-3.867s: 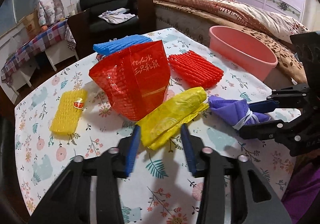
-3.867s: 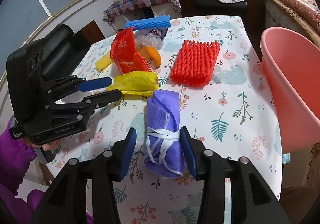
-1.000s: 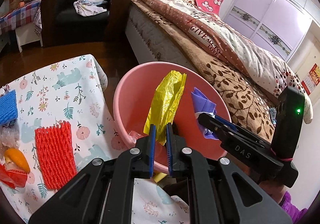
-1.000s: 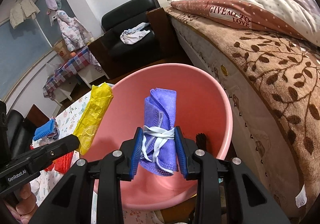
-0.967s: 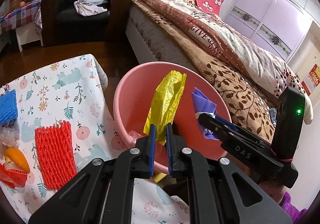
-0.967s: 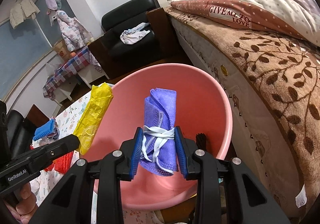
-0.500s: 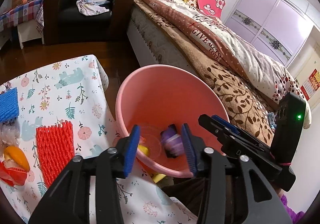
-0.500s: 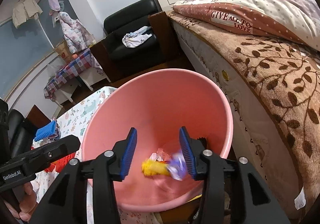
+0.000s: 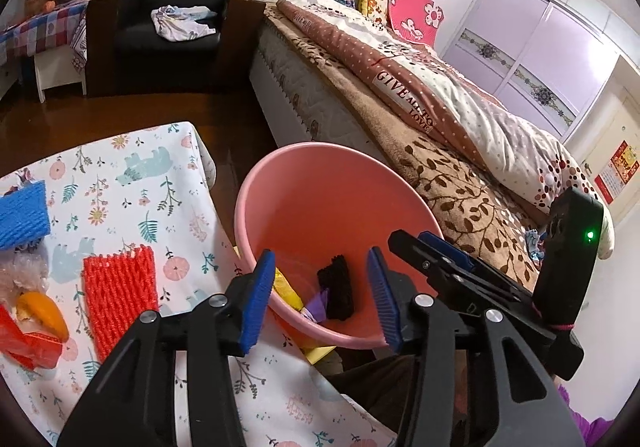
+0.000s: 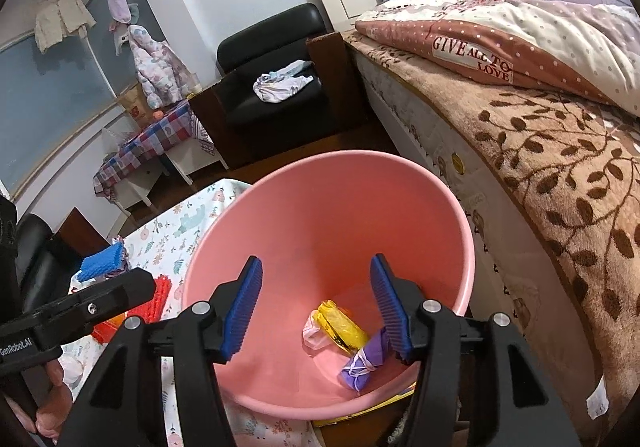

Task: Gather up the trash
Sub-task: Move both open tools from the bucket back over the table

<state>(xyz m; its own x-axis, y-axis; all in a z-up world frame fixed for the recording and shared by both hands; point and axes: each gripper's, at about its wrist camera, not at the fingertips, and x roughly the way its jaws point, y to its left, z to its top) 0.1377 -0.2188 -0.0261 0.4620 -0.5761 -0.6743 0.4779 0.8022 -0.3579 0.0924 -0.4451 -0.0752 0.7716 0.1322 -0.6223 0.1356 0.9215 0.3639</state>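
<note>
Right wrist view: right gripper (image 10: 316, 305) hangs over the pink basin (image 10: 466, 243), fingers spread wide, holding nothing.
Left gripper (image 9: 322, 297): fingers wide apart too, empty, above the basin's near rim.
Basin contents: yellow bag (image 10: 340, 325), purple mask (image 10: 364, 361) and a black lump (image 9: 336, 291) lie on the bottom.
Counter (image 9: 160, 183): red foam net (image 9: 118, 295) and blue foam net (image 9: 22, 215) lie beside the basin.

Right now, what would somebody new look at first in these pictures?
Probably the big pink bucket in the middle, between the flowery table and the bed. At its bottom lie a yellow bag and a purple mask bundle. Both open grippers, left and right, hang over it.
</note>
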